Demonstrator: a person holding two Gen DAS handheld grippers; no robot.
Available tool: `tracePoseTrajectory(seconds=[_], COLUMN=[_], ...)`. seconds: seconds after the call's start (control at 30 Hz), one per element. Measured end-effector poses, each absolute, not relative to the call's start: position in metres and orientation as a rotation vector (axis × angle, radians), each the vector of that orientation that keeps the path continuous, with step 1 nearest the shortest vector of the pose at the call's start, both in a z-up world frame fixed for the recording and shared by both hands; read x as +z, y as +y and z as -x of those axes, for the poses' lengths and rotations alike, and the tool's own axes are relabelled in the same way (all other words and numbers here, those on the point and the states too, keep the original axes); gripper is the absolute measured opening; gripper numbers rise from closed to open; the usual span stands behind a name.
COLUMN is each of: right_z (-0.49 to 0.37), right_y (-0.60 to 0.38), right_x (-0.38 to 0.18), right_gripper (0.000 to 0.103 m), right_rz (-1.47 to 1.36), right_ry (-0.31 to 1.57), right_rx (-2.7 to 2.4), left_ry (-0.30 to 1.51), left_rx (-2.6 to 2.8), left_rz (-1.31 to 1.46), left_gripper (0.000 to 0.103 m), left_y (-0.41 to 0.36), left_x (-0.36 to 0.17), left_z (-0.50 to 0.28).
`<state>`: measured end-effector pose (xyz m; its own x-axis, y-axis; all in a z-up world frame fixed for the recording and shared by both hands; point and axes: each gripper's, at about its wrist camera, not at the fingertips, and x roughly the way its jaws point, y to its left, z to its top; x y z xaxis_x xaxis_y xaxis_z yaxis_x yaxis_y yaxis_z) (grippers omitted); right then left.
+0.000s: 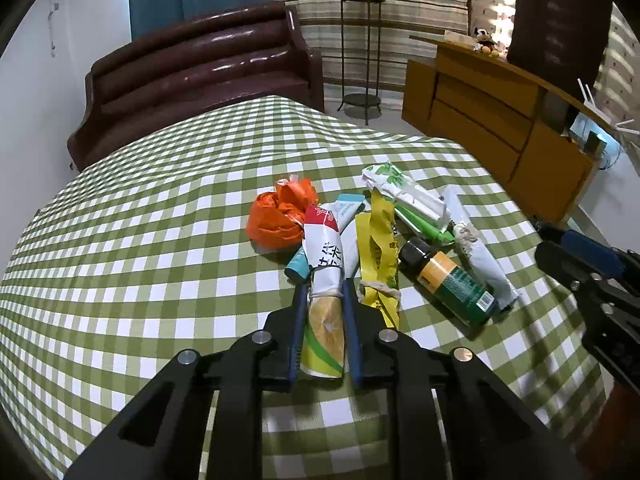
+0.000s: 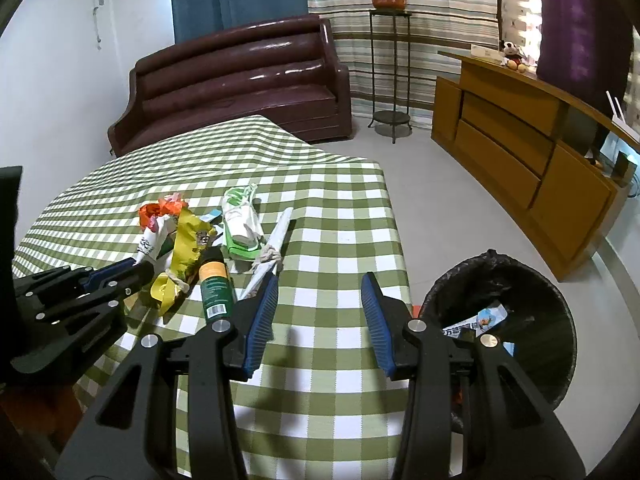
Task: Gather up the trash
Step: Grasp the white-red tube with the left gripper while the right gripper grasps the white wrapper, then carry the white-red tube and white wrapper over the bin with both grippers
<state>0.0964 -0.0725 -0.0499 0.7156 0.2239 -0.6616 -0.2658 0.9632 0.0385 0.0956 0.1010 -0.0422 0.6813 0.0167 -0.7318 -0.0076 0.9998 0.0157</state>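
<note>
Checked green-and-white cloth covers the desk (image 2: 328,240), and your trash sits bunched toward its middle, with the lined black bin (image 2: 500,320) on the floor just off the desk's right edge, a wrapper already inside. Your left hand-held gripper (image 1: 324,292) is pinching a rolled snack packet (image 1: 326,280), white and red at the far end, yellow at the near end. The packet's long axis runs straight along the fingers, pointing away from you, so both blue pads press its sides and the near end lies well back between them. Your right hand-held gripper (image 2: 320,284) hangs spread and empty over bare cloth by the right edge, much the nearer of the two to the bin. Beside the held packet, to its right, lie a yellow wrapper (image 1: 378,264), then a dark green bottle (image 1: 448,280) on its side, and a white rolled wrapper (image 1: 484,256); an orange bag (image 1: 276,216) sits crumpled at the far left of the pile. The carry, as you will judge it, goes rightward across the pile and past your right hand-held gripper to the bin.
</note>
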Motion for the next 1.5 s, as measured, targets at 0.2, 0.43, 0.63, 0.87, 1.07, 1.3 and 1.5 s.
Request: tracePoseTrajectory(seconds=[0.2,0.43,0.63,0.87,1.07,1.3,1.5], right_z=[-0.097,-0.108,-0.119,-0.129,-0.127,-0.115,-0.101], right_y=[-0.062,-0.042,-0.026,-0.02,-0.016,-0.024,-0.043], right_x=[-0.05,-0.054,-0.06,-0.068,-0.07,-0.063,-0.051], right_gripper=[0.042,0.042,0.04,0.02,0.017,0.016,0.016], right_rz=[0.075,0.1,0.139,0.157,0.171,0.168,0.157], right_ry=[0.729,0.756,0.799,0.856,0.854,0.813,0.768], right_rx=[0.29,0.312,0.322,0.322,0.326,0.309,0.285], left_ry=[0.798,0.789,0.795,0.802,0.804,0.805,0.794], left_rx=[0.025,0.104,0.157,0.17,0.171,0.169,0.139], left_rz=[0.011,0.006,0.01,0.026,0.037,0.05,0.066], left_gripper=[0.019,0.019,0.019,0.019,0.019,0.019,0.019], left_y=[0.111,0.137,0.157,0.169,0.176,0.177,0.166], left_x=[-0.031,-0.027,-0.031,-0.035,-0.036,-0.036,-0.032], left_z=[-0.082,-0.075,-0.074,-0.072,-0.075,-0.075,-0.07])
